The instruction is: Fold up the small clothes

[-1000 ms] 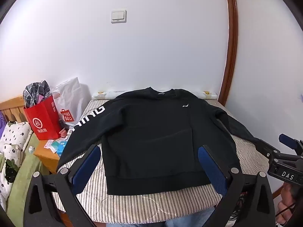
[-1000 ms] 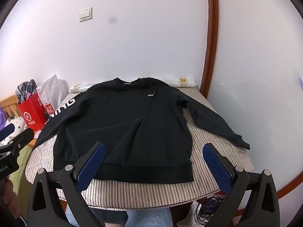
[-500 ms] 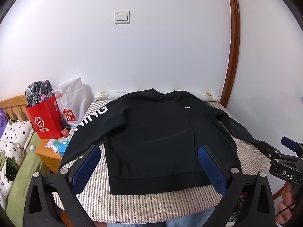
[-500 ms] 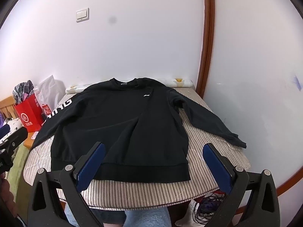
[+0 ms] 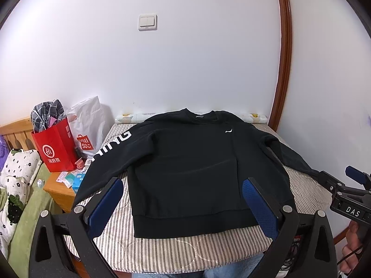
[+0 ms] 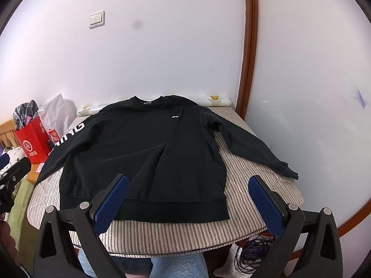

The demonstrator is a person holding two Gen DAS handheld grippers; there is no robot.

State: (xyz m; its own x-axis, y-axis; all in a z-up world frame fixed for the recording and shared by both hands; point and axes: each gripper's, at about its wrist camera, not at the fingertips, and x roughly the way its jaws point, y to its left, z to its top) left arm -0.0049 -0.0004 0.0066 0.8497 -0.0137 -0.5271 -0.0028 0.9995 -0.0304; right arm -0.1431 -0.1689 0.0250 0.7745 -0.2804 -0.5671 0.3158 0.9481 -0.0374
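Striped bedcover (image 6: 245, 210) was topped by a black sweatshirt (image 6: 148, 153) laid flat, sleeves spread; left gripper (image 5: 183, 199) and right gripper (image 6: 187, 197) were held wide open, nothing gripped.

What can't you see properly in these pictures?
- Black long-sleeved sweatshirt: white lettering on its sleeve partly hidden where the sleeve curves, both views.
- That sleeve's cuff: behind the left gripper in the left view.
- Red paper bag: only checked fabric shows on top.
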